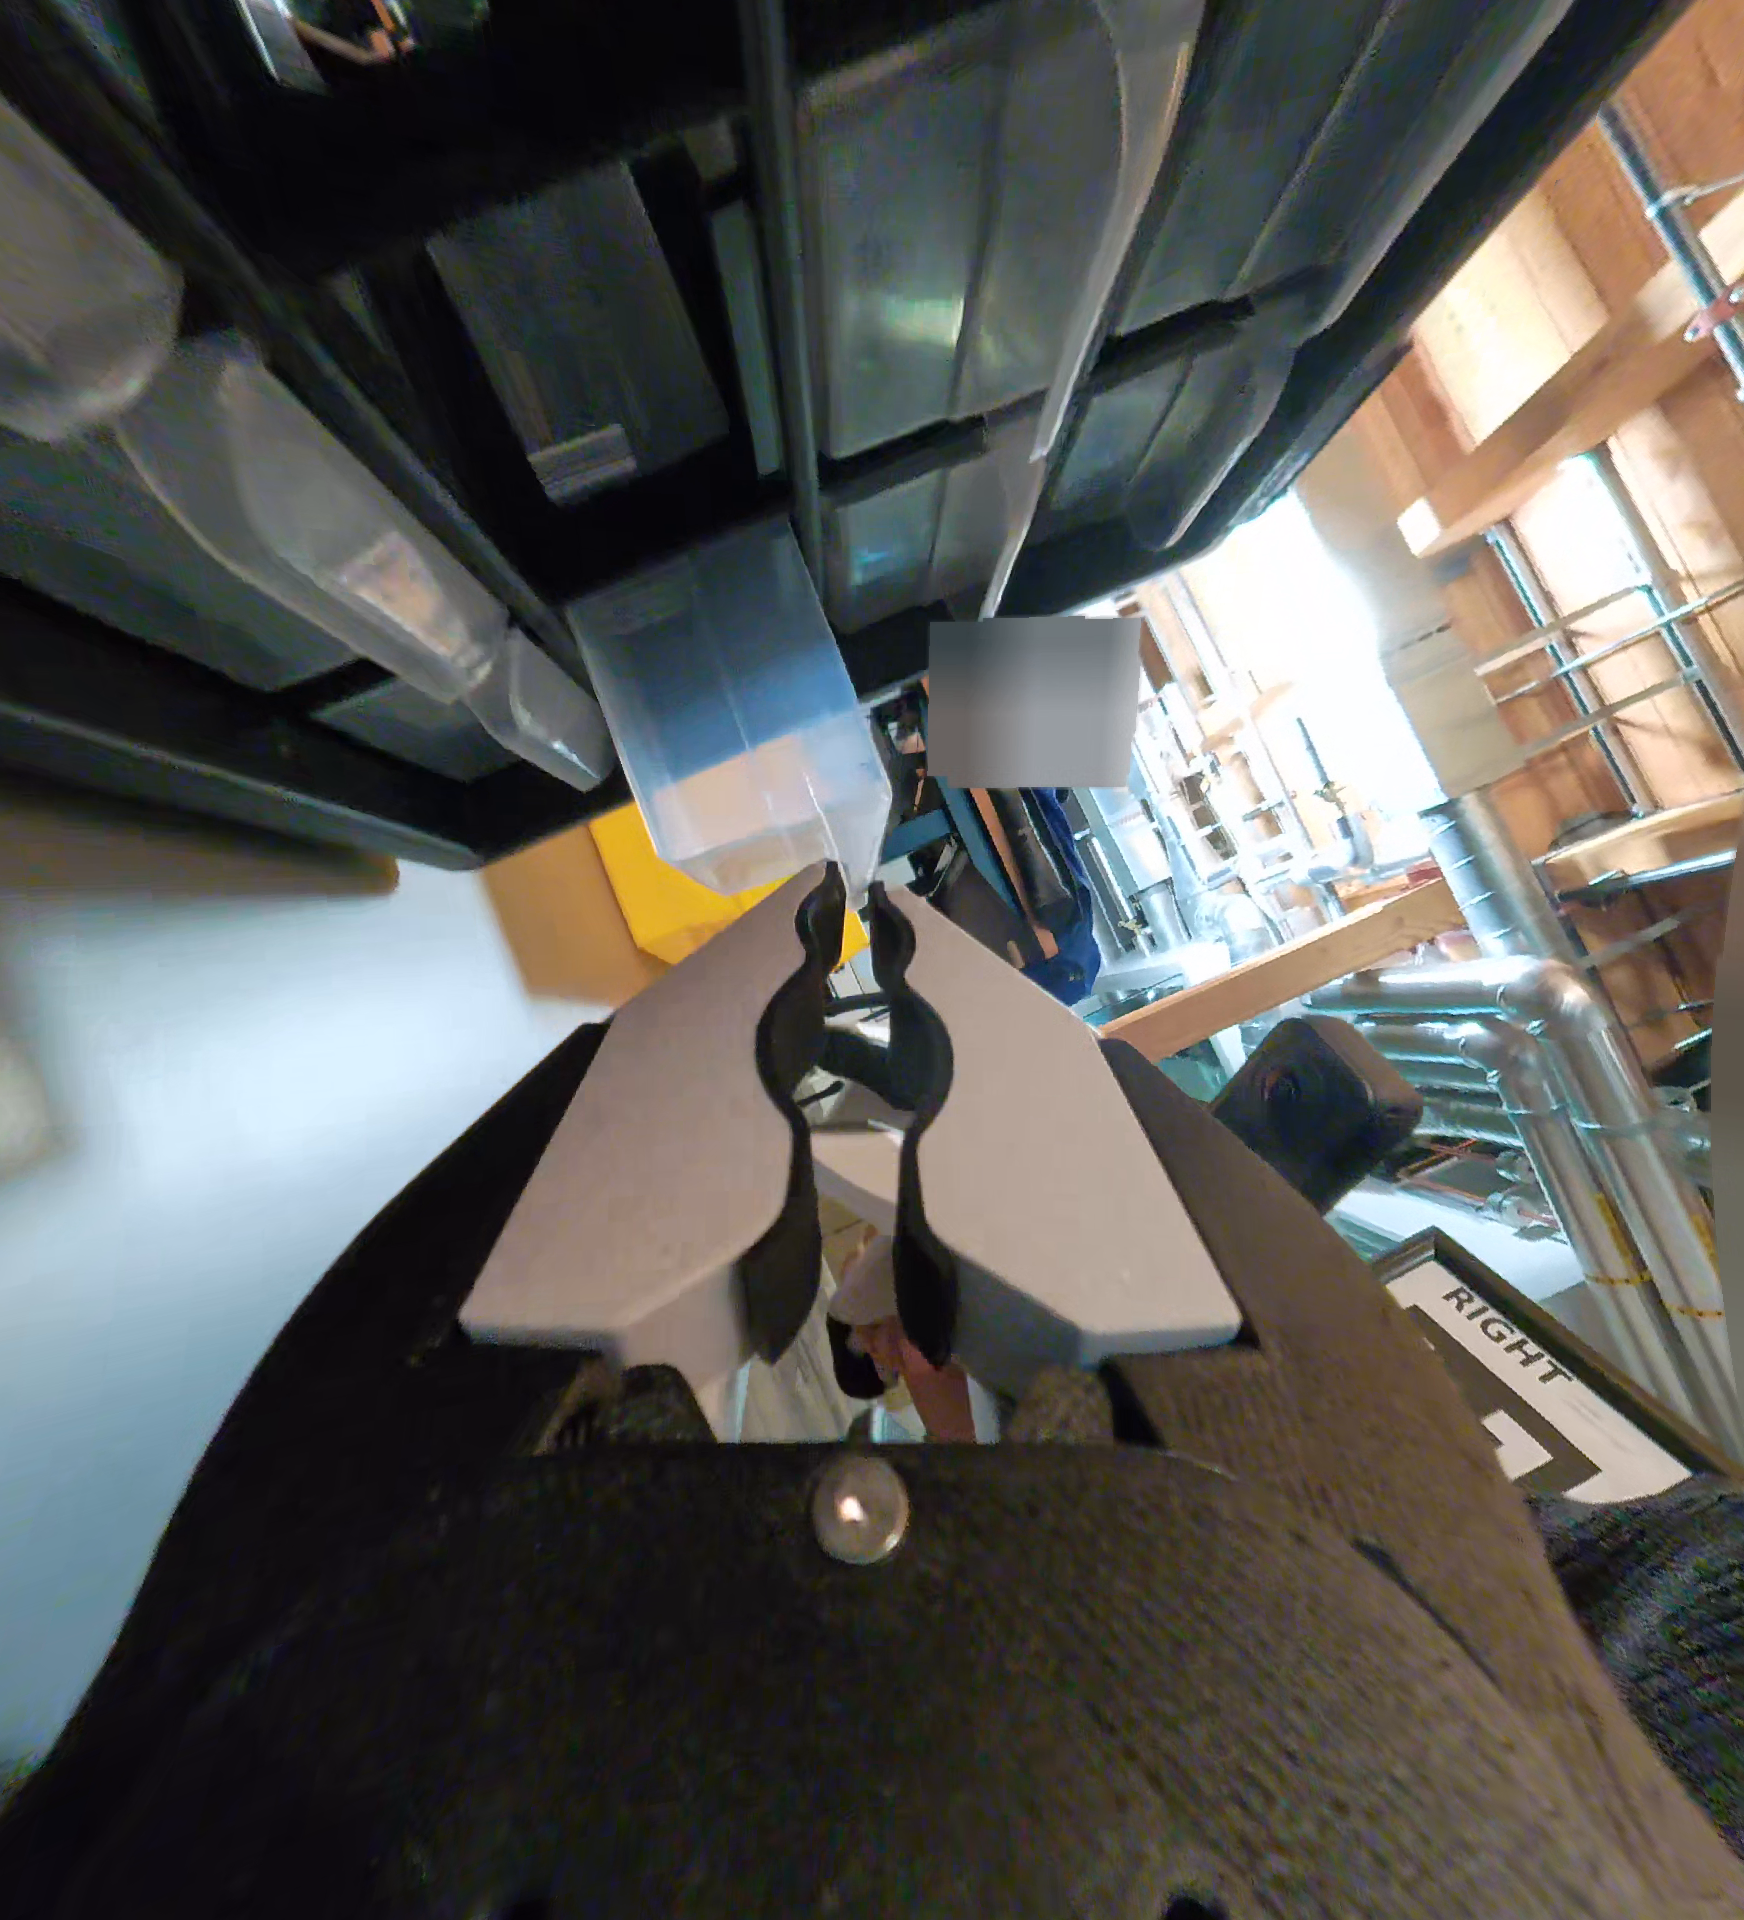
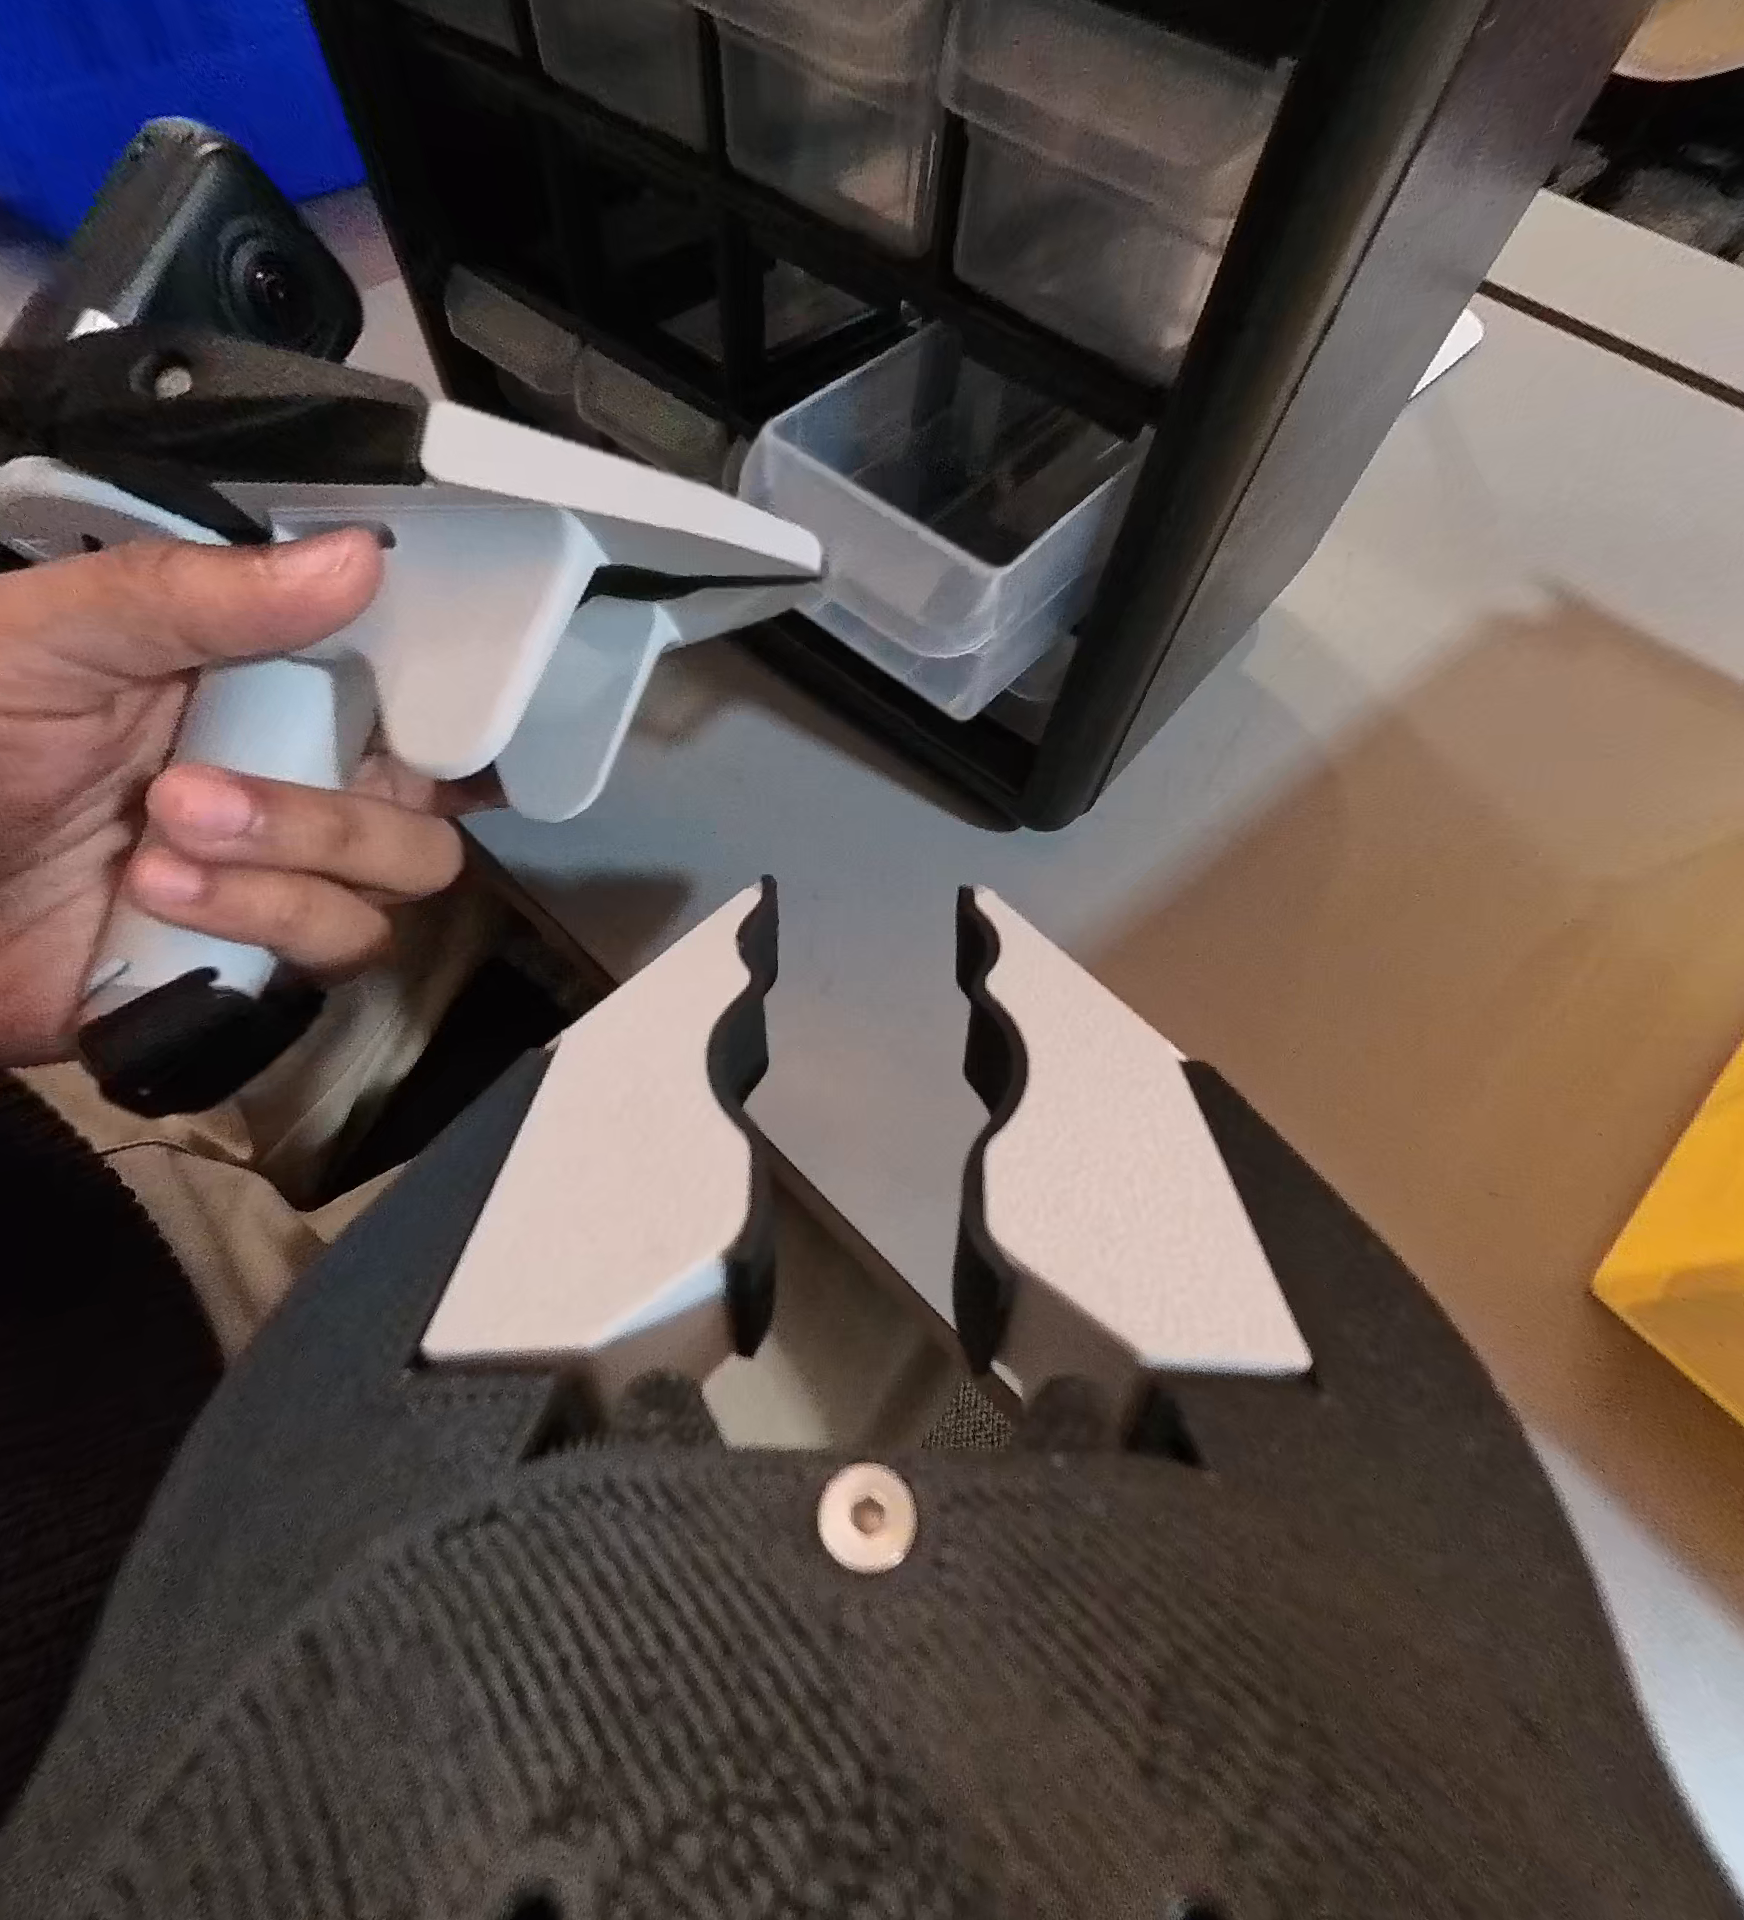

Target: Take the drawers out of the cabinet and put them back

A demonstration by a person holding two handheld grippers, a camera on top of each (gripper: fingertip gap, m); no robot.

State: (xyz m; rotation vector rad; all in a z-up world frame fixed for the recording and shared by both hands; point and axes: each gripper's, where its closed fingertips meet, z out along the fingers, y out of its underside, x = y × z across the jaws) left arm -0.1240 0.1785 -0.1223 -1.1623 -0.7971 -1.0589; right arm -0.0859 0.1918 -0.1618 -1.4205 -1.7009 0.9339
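A black cabinet point(image 2: 1263, 436) with several small clear drawers stands on a pale table point(image 2: 1470, 727). One clear drawer point(image 2: 941, 540) in its lower right column sticks out partway and is empty. My left gripper point(image 1: 855, 883) is shut on this drawer's front tab point(image 1: 852, 831); it also shows in the right wrist view point(image 2: 811, 577), held by a hand point(image 2: 120, 707). My right gripper point(image 2: 866, 914) is open and empty, hovering over the table in front of the cabinet.
A yellow box point(image 2: 1720, 1247) sits on the table at the right. Other clear drawers point(image 2: 1065, 166) fill the cabinet's upper rows. An empty slot point(image 2: 806, 312) shows left of the pulled drawer. The right gripper's camera point(image 1: 1315, 1101) shows in the left wrist view.
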